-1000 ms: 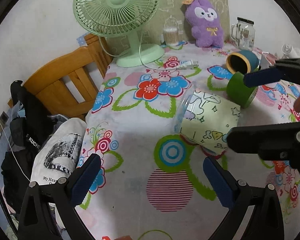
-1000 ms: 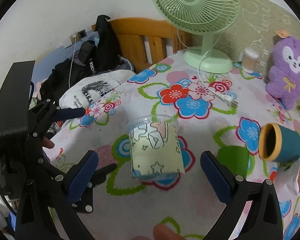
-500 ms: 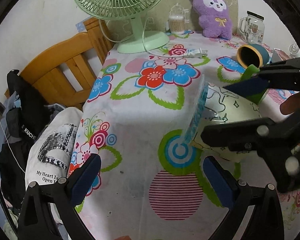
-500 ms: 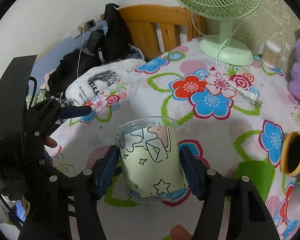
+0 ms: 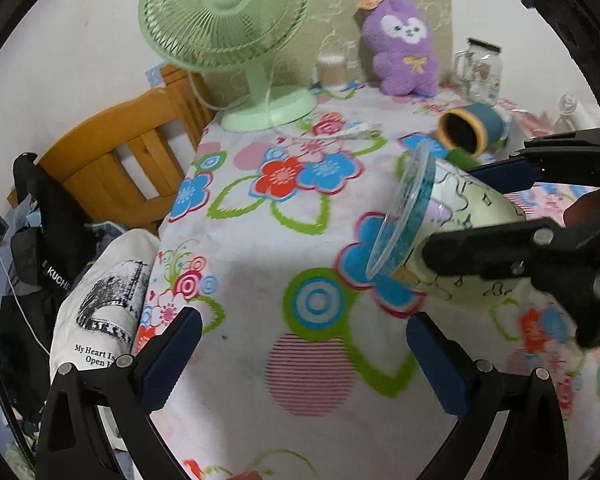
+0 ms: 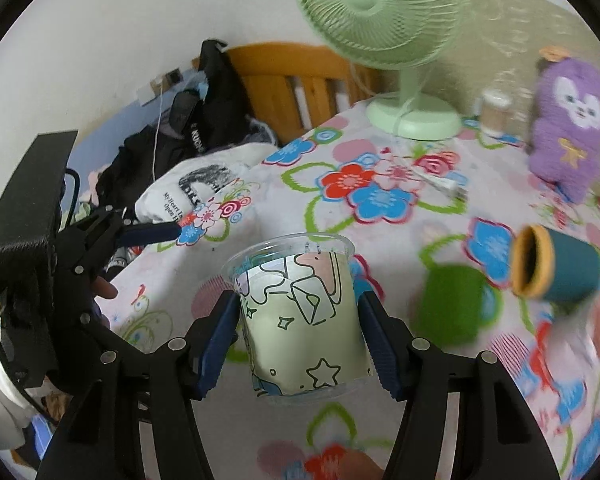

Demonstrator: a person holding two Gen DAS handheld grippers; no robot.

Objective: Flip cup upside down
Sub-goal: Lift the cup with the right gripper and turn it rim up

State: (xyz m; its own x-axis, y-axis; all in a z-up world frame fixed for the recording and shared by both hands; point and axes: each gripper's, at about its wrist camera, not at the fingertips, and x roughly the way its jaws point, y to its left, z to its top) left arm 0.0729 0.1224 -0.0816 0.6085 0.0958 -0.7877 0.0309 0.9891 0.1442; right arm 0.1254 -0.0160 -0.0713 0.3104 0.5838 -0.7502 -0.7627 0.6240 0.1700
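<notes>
Gripping the cup (image 6: pixel 304 316) now with the right hand-held gripper (image 6: pixel 300 344), pads clamped on both walls, where a moment ago open; lifted off the desk (image 5: pixel 260 264), mouth tipping sideways (flip begun). Left hand-held gripper (image 5: pixel 300 356) spread, empty. Nearby: teal cup (image 6: pixel 556 268), green cup (image 6: pixel 452 304), fan (image 5: pixel 236 40).

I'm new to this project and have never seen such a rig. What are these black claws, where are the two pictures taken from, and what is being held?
They are two hand-held grippers, each with a fisheye camera looking along its fingers. In the right wrist view, the right gripper is clamped on the patterned plastic cup, rim pointing away. In the left wrist view, the left gripper is open, holding nothing; the same cup appears tilted above the flowered tablecloth. Also there: a green fan, a purple plush toy and a blue cup on its side.
</notes>
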